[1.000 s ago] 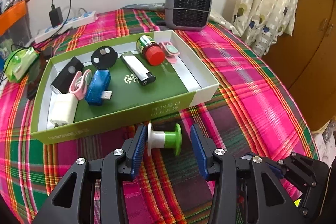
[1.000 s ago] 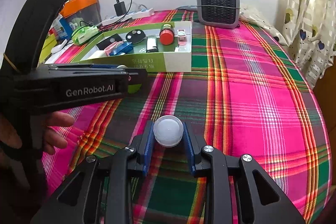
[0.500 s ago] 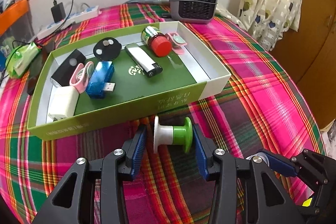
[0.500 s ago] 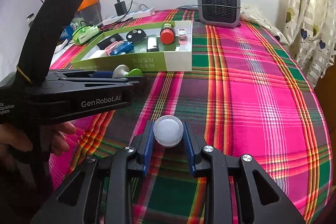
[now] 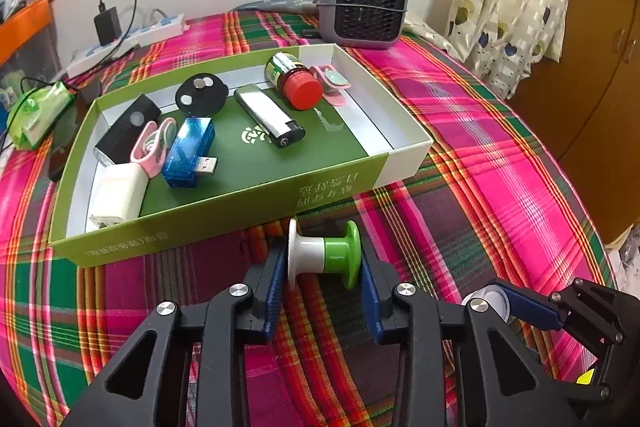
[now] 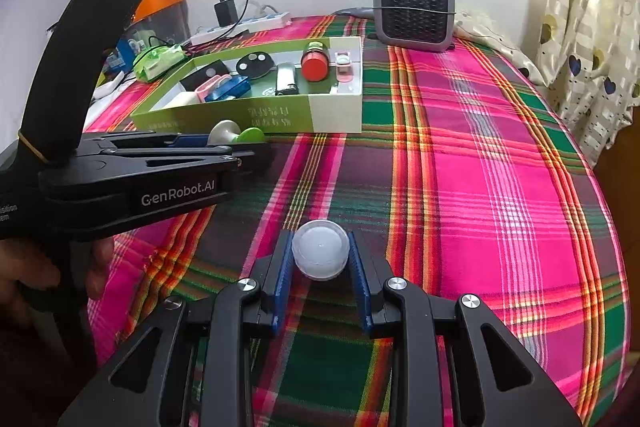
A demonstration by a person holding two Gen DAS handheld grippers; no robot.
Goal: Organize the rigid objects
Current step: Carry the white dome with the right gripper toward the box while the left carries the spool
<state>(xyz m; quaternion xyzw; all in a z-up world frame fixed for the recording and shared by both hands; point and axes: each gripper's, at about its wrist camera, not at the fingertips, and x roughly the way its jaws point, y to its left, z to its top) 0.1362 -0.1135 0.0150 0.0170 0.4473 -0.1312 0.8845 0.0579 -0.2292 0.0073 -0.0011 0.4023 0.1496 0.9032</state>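
**Carrying two pieces toward the green tray**

Working from the plaid-covered worktop point(image 5: 500, 155) down: the green tray point(image 5: 224, 223) sits toward the far left part of it, well short of the grey heater point(image 5: 364, 11) at the far edge. The tray's long side runs roughly left to right across your left view. It already holds a lighter, a blue USB stick, a red-capped jar and other small items. Bare floor shows along its right end and in the near middle.

Your left tongs point(image 5: 323, 279) are closed onto the white-and-green spool point(image 5: 323, 253). Its two flanges press against the blue pads, so its long axis lies crosswise between them, parallel to the tray's near wall. The spool hangs just in front of that wall, about at its middle. This is the nearer hand. I judge the move it needs is forward and over the wall, clearing the rim before release.

Your right tongs point(image 6: 320, 267) are clamped on the small translucent cap point(image 6: 320, 254), round face up. They sit well back from the tray, nearer the worktop's front edge. The tray lies ahead and to their left, and the left tool point(image 6: 132, 183) crosses that path. Let the spool go in first, I would say.
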